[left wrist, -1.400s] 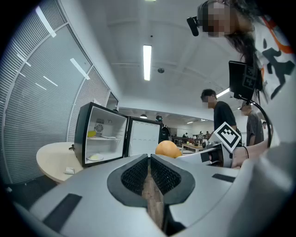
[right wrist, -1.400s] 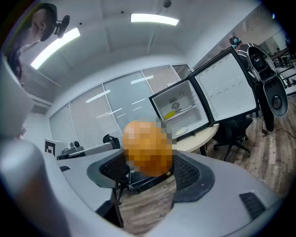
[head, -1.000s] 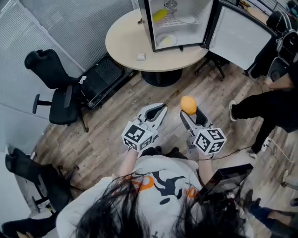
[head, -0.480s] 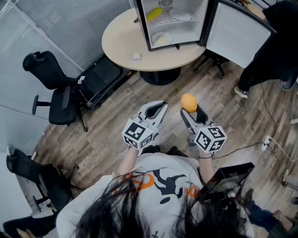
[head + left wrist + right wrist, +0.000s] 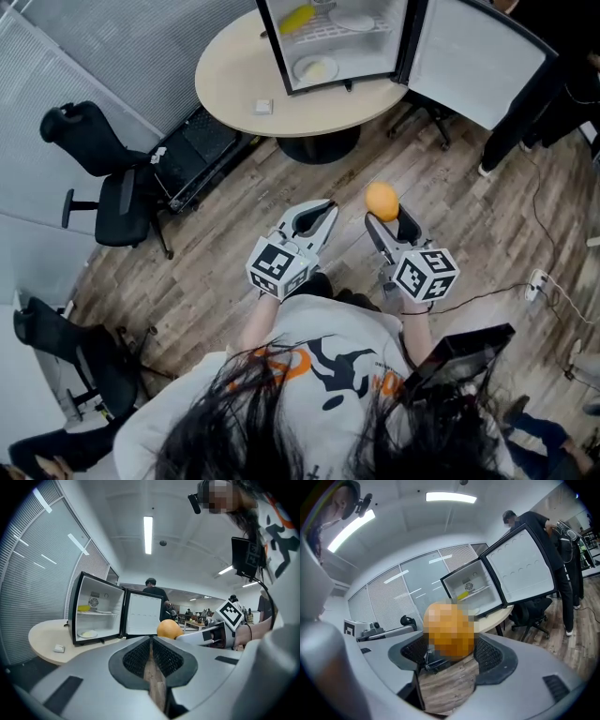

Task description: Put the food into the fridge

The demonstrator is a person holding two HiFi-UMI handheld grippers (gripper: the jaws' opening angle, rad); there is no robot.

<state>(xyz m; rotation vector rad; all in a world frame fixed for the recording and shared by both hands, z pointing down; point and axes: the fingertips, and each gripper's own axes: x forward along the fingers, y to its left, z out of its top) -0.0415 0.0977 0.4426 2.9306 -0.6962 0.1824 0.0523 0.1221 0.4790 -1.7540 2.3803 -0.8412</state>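
Round orange fruit [image 5: 381, 201]: clamped at the tips of my right gripper [image 5: 390, 219]; it sits between the two fingers, in the air over the wood floor [image 5: 234, 234]
Right fingers: closed on the fruit from both sides; nothing else is in the grip
Left gripper [image 5: 316, 216]: fingers pressed together with nothing between them; it is just left of my right fingers and about level with them
Small black fridge with white lining [image 5: 328, 37]: well ahead of both sets of fingertips, on the round beige table [image 5: 234, 80]; its door [image 5: 469, 61] is swung wide open on my right-finger side
Inside it: a yellow item [image 5: 298, 17] on the upper wire shelf; a white plate [image 5: 316, 68] on the bottom; I judge there is room beside either
Step in hand: bringing the fruit to the fridge, as I read it; placing not yet done
Next move: close the gap, reach my right fingers through the open front, set the fruit down low, then part the fingers; being round, it may roll, so I would place it well back from the edge
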